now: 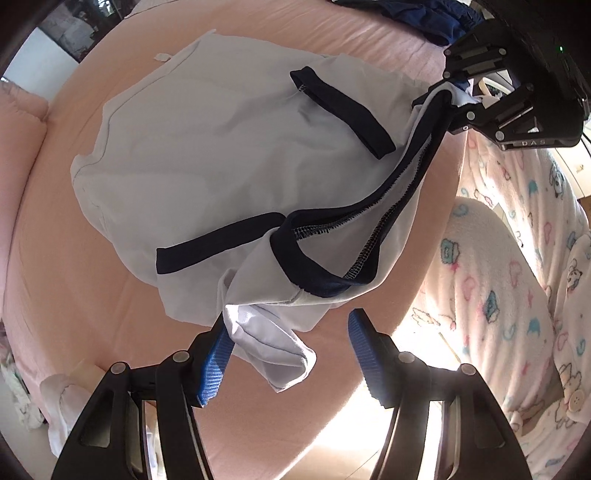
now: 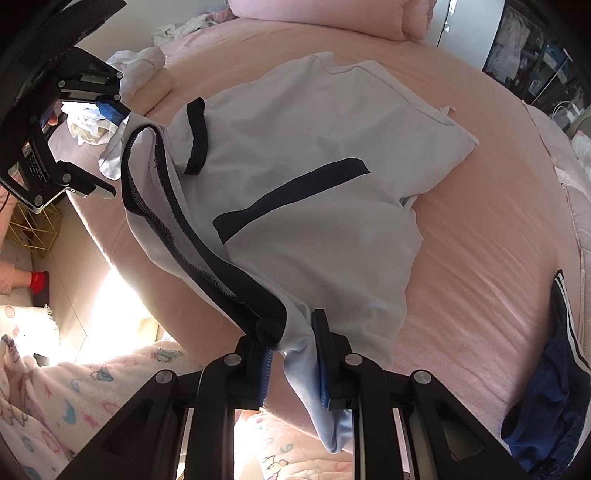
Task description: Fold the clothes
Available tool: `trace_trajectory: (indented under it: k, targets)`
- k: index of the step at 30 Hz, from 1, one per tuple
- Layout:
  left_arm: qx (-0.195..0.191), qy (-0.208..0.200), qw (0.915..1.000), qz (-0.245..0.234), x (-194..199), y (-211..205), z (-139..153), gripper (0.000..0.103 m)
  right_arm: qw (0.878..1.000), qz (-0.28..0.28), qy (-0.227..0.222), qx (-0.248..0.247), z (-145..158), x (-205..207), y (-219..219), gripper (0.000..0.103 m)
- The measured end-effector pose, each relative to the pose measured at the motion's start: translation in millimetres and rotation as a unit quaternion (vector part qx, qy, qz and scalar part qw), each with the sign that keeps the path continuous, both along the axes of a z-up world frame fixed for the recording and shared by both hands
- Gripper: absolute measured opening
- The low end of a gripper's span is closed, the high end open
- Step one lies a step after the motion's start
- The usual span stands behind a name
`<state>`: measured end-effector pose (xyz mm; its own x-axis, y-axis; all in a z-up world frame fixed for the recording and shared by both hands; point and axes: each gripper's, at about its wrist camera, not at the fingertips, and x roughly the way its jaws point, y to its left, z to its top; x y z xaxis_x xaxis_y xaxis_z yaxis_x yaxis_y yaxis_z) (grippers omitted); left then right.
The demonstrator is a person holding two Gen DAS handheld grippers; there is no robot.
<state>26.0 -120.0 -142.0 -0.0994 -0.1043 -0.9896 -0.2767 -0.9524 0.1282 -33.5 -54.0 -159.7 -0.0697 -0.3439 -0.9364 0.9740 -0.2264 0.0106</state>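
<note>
A white garment (image 1: pixel 207 155) with navy trim and two navy strips lies on the pink bed (image 1: pixel 55 258). Its navy-edged hem (image 1: pixel 399 192) is lifted and stretched between both grippers. My right gripper (image 2: pixel 291 332) is shut on one end of that hem, the cloth (image 2: pixel 303 376) bunched between its blue pads; in the left wrist view the right gripper (image 1: pixel 443 107) is at top right. My left gripper (image 1: pixel 290 321) stands open at the hem's other end. A white fold (image 1: pixel 273 354) drapes against its left pad (image 1: pixel 212 369) only. The right wrist view has the left gripper (image 2: pixel 118 151) at upper left.
Dark navy clothes (image 2: pixel 546 369) lie at the bed's right side. White laundry (image 2: pixel 136 62) and a pink pillow (image 2: pixel 325 14) sit at the far end. A person's patterned fleece sleeve (image 1: pixel 517 258) is beside the bed edge. A gold wire basket (image 2: pixel 33 225) stands on the floor.
</note>
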Motion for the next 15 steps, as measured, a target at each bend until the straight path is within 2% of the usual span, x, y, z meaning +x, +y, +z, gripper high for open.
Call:
trace_trajectory:
  k: [5,11,15]
  targets:
    - [-0.055,-0.005,0.9951,-0.082,-5.9,12.5,7.2,0.059,1.000,0.011,0.004,0.013,-1.5,0.2,-3.5,0.018]
    - [-0.038,-0.016,0.9902,-0.133,-20.3,19.3,9.1,0.059,1.000,0.000,-0.011,0.018,-2.7,-5.1,-5.3,0.018]
    - [-0.027,-0.031,0.9911,-0.126,-28.6,20.4,-9.4,0.059,1.000,-0.001,-0.016,0.025,-5.7,-6.7,-6.9,0.018]
